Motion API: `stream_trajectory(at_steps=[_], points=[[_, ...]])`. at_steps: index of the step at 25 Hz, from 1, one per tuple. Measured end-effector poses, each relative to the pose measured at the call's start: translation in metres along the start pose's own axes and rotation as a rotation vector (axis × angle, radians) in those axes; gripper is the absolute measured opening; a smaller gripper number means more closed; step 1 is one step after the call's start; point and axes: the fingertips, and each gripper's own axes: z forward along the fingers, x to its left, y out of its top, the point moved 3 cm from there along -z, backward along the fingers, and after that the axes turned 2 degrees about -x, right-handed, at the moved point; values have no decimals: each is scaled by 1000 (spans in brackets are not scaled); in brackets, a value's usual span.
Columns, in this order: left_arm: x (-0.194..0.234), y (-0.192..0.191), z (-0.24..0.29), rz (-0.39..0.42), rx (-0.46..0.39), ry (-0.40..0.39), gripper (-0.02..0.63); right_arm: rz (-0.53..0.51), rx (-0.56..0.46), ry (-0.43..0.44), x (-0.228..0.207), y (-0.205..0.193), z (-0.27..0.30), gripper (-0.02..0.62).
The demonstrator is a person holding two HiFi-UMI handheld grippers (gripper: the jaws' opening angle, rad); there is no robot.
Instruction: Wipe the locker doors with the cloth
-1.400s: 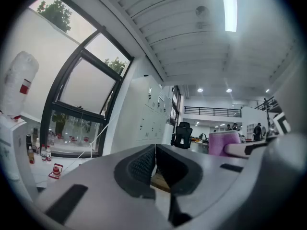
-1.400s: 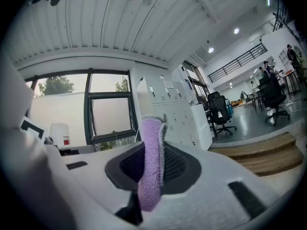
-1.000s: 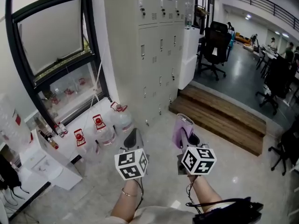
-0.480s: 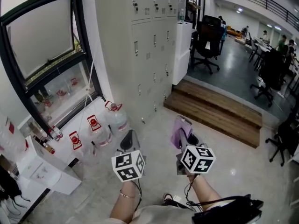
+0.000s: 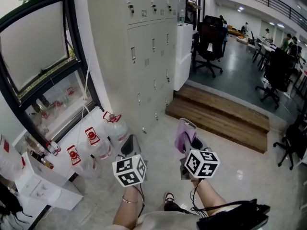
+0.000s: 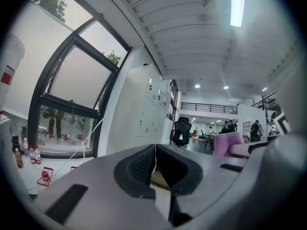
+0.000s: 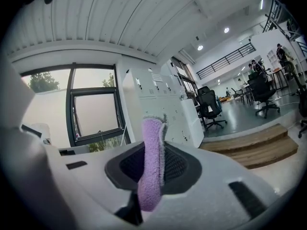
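2 grippers, 1 cloth, 1 bank of lockers.

- Left gripper point(image 5: 128, 143) point(image 6: 154, 164): clenched, jaws together on nothing.
- Right gripper point(image 5: 189, 139) point(image 7: 158, 169): pinched purple cloth point(image 5: 183, 134) point(image 7: 152, 143). Cloth stood up out of jaws, well apart from lockers point(image 5: 144, 47) at far left.
- Seemingly 3 clear jugs point(image 5: 111, 127) with red caps stood near left, below window point(image 5: 33, 56). Contents not readable.
- Wooden step point(image 5: 220, 116) lay far right.
- Against 1 s earlier: lockers sat larger and further left in head view. Both grippers kept same pose. Shoe point(image 5: 169, 199) had come into view near.

left gripper point(image 5: 131, 142) grey, black jaws, marker cube point(image 5: 129, 170) | right gripper point(image 5: 189, 134) same, black cable point(image 5: 195, 196) | thin bracelet point(image 5: 128, 201)
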Motion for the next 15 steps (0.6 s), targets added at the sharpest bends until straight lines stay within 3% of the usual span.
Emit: stream_trajectory(at_steps=[15], points=[[-42, 19, 182, 58, -25, -12, 9, 28, -33, 18, -97, 52, 153, 58]])
